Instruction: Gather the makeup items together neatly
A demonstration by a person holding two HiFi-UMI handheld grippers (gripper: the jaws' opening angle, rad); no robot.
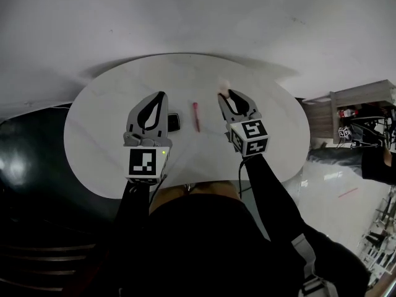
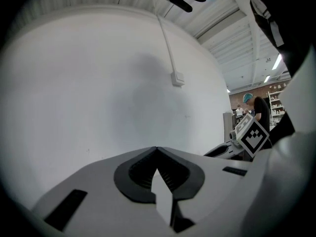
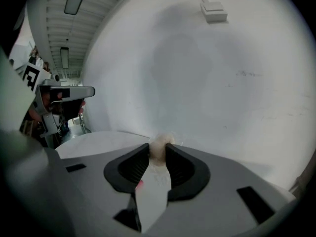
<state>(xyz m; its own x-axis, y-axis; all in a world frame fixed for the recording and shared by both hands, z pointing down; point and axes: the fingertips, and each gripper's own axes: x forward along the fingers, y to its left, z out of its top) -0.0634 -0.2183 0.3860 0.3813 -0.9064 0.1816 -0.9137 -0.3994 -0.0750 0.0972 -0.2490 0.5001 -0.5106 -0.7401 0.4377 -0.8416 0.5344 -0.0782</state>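
The right hand-held gripper (image 3: 158,149) pinches a small, pale cream, soft-looking puff (image 3: 161,142) over the counter (image 1: 272,125) toward its far edge, the left hand-held gripper (image 2: 157,150) is pressed together empty, and a slim pink stick (image 1: 196,116) and a black case (image 1: 174,122) lie mid-counter between them.

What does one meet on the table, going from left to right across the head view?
left gripper → black case → pink stick → right gripper, shut on a pale puff
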